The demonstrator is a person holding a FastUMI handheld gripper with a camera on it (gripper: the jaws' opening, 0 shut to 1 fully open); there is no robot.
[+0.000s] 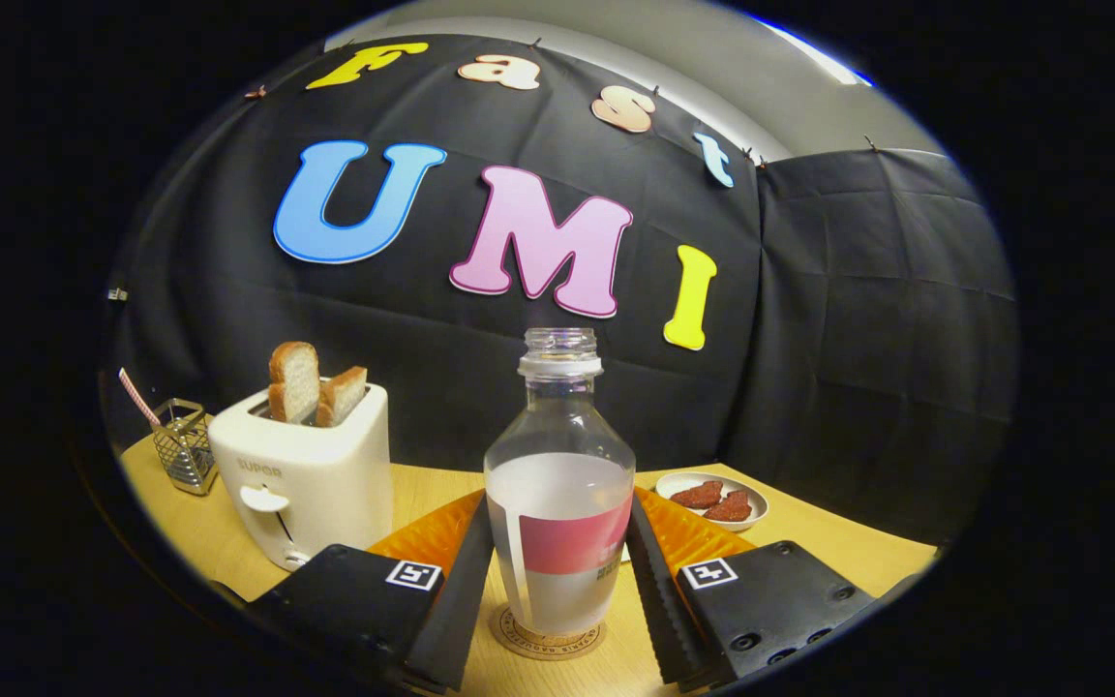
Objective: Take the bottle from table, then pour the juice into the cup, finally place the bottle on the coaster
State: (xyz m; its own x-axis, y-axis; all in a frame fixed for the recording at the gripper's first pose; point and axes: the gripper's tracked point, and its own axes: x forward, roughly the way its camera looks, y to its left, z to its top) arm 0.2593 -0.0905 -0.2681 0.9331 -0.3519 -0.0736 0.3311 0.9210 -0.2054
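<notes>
Clearly, the gripper [557, 581] is seen with its two fingers [466, 590] spread to either side of the bottle [558, 503], which stands upright between them. The fingers lie close along the bottle's lower flanks, but whether both press on it cannot be told.

The bottle is uncapped, made of clear plastic, filled partway with a cloudy whitish liquid, and wrapped with a red and white label. It is set on a round coaster [548, 641] on the wooden table [422, 489], the coaster's rim showing at the bottle's base.

Behind the fingers, an orange ribbed object [432, 534] is seen on both sides of the bottle.

To the far left a white toaster [311, 484] is placed, with two slices of bread [294, 382] raised from its slots. Further left, a wire mesh basket [182, 447] holds a striped straw [138, 397].

To the right, beyond the fingers, a small white plate [753, 496] carries two reddish-brown pieces of food [717, 500].
</notes>
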